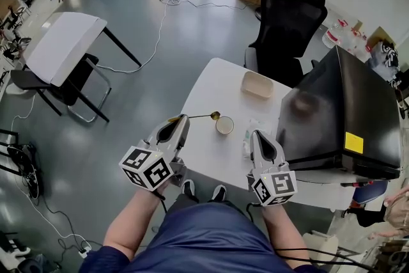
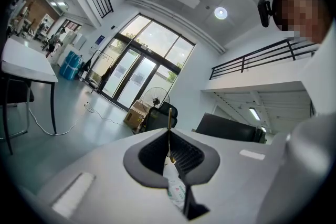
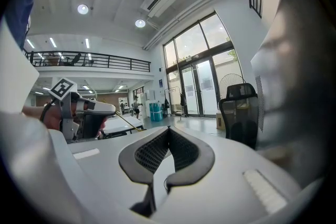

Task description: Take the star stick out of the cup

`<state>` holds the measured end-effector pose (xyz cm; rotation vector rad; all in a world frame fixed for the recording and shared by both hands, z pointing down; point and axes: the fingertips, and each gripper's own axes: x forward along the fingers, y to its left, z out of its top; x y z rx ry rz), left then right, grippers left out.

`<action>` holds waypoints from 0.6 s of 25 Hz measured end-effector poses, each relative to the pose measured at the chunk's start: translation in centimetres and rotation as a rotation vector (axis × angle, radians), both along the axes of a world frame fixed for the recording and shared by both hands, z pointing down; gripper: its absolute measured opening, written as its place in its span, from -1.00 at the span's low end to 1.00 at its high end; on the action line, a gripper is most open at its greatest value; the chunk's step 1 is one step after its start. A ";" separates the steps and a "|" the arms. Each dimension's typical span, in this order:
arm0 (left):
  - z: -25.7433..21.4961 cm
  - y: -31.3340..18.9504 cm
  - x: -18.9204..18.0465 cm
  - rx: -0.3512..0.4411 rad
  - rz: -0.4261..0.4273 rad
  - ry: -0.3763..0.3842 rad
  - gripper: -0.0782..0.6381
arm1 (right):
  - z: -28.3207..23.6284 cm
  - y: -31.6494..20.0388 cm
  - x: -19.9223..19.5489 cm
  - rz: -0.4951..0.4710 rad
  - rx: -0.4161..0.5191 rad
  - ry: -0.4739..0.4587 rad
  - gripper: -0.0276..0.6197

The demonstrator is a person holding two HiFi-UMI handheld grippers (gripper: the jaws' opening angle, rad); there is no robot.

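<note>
**Stick clamped and nearly level by the cup's rim**

The left gripper [image 1: 177, 126], at lower centre of the head view, has its jaws clamped on the thin gold stick [image 1: 195, 116]. Its own view shows the shaft pinched between the ribbed pads. The stick runs almost level to the right. Its gold star end sits just at the upper left of the cup's [image 1: 224, 126] rim, and I cannot tell whether it touches. The cup stands on the white table [image 1: 211, 83], right of the left gripper.

The right gripper [image 1: 260, 137], lower right of the cup, has its jaws together on nothing and stays clear of the cup.

The removal looks all but done. Next, the star end needs to be carried left and away from the rim. The grip must stay firm, because so slim a shaft may swivel between the pads.
</note>
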<state>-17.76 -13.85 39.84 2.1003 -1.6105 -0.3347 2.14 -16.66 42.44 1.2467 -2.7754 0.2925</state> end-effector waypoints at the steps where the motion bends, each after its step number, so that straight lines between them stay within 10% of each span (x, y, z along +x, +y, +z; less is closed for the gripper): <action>1: 0.0 0.0 0.0 -0.001 -0.001 0.000 -0.76 | 0.0 0.0 0.0 -0.002 -0.002 0.004 -0.90; 15: 0.2 0.0 -0.1 -0.002 0.001 0.017 -0.76 | 0.4 0.0 0.1 0.001 -0.005 0.010 -0.90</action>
